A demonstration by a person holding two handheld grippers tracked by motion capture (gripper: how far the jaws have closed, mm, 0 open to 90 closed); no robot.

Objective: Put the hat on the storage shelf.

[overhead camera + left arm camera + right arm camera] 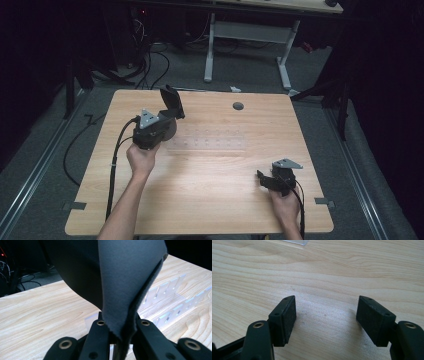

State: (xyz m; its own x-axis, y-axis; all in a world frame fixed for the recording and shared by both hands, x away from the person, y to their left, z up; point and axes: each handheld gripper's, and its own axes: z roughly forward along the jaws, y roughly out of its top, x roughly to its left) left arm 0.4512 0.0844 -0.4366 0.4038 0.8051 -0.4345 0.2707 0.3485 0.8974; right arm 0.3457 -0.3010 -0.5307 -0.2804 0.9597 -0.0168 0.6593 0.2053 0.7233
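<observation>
Dark grey cloth (125,277) — black grippers — a clear rack (207,142) on the pale, wood-grained table (200,200).

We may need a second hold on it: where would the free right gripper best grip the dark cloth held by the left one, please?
Probably the cloth's upper edge, from its right: it stands thin above the left gripper; the right gripper is open.

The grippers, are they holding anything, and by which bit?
The left gripper pinches a dark grey cloth by its lower edge. The right gripper is open, holding nothing.
</observation>
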